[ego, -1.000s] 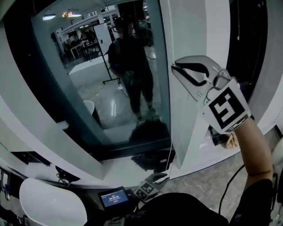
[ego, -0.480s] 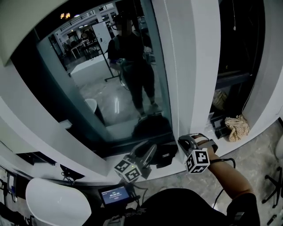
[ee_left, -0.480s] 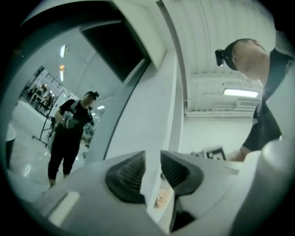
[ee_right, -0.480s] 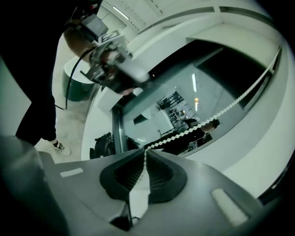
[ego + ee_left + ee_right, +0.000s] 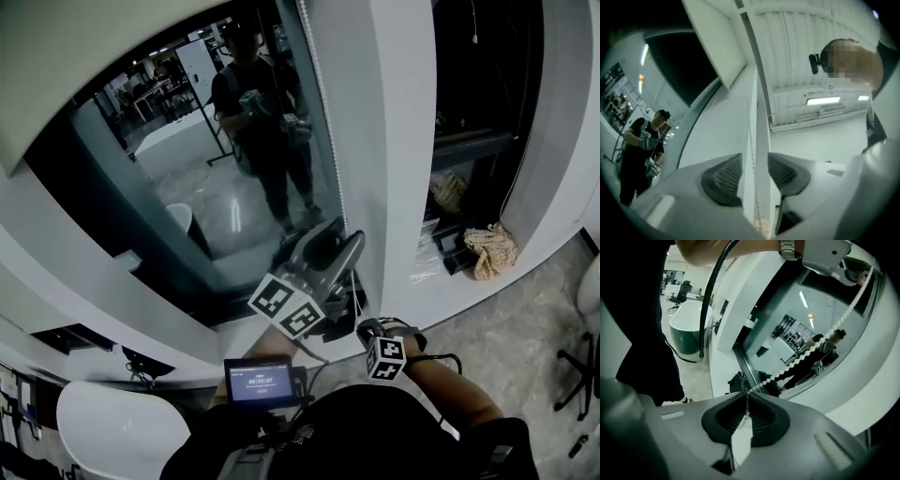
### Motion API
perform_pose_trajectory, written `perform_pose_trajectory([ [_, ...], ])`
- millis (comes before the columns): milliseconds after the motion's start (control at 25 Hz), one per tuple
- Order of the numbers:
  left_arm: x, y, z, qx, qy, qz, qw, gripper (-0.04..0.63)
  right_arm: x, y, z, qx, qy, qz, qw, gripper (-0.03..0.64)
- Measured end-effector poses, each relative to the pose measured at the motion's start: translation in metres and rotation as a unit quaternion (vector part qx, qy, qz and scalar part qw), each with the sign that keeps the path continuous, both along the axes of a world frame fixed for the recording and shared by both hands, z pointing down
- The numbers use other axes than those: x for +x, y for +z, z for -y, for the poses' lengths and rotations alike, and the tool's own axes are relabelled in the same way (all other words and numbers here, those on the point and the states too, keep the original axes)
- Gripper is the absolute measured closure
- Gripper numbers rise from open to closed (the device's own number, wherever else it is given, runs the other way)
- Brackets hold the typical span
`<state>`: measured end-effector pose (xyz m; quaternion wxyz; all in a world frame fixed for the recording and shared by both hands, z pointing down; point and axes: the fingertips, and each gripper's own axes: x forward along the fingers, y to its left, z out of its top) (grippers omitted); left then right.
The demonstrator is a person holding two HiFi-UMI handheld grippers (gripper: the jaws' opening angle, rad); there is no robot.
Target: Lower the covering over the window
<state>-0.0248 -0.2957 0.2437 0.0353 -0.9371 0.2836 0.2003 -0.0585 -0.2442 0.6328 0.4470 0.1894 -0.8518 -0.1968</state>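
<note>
Crumpled cloth (image 5: pixel 490 251), small lit screen (image 5: pixel 260 382)

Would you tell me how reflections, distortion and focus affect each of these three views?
Head view: the dark window glass mirrors the lit room; straight edges bow. Left gripper view: black corners, a strip light glares. Right gripper view: the bead chain is sharp, the background curved.

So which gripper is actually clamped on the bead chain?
The right gripper, jaws shut on the bead chain. The left gripper has just been opening; the chain runs loose between its parted jaws.
</note>
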Motion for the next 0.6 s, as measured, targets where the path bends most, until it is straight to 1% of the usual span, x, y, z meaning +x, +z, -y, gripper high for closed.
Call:
perform_pose_trajectory([
  [80,0.003,-0.015,0.004,0.014,-0.007,-0.007,0.9999,0.447,0.002,0.001,-0.001,-0.007,0.012,0.012,1.000,0.603],
  [120,0.003,-0.021,0.006,0.019,-0.010,-0.008,0.9997,0.487,0.002,0.001,-0.001,-0.009,0.015,0.015,1.000,0.603],
  [160,0.003,-0.025,0.009,0.022,-0.015,-0.006,0.9996,0.574,0.003,0.000,-0.001,-0.010,0.018,0.018,1.000,0.603],
  [240,0.000,-0.027,0.015,0.023,-0.027,-0.003,0.9994,0.581,0.007,0.000,0.001,-0.018,0.030,0.031,0.999,0.603],
  [320,-0.004,-0.022,0.020,0.010,-0.036,-0.010,0.9992,0.583,0.018,0.003,0.001,-0.042,0.058,0.055,0.996,0.603],
  [360,-0.004,-0.017,0.023,0.001,-0.038,-0.007,0.9993,0.584,0.027,0.007,0.001,-0.058,0.074,0.066,0.993,0.603],
  [400,-0.001,-0.008,0.026,-0.006,-0.037,0.008,0.9993,0.584,0.035,0.013,0.001,-0.079,0.088,0.072,0.990,0.603],
  [440,0.003,0.005,0.030,-0.010,-0.037,0.033,0.9987,0.584,0.042,0.023,-0.002,-0.106,0.099,0.073,0.987,0.603],
  [520,0.012,0.048,0.037,-0.018,-0.042,0.103,0.9936,0.584,0.053,0.046,-0.016,-0.173,0.116,0.083,0.975,0.596],
  [560,0.016,0.077,0.041,-0.030,-0.046,0.140,0.9886,0.584,0.058,0.056,-0.024,-0.209,0.128,0.105,0.964,0.574],
  [600,0.021,0.110,0.043,-0.051,-0.045,0.175,0.9823,0.584,0.063,0.060,-0.029,-0.248,0.147,0.146,0.946,0.510],
])
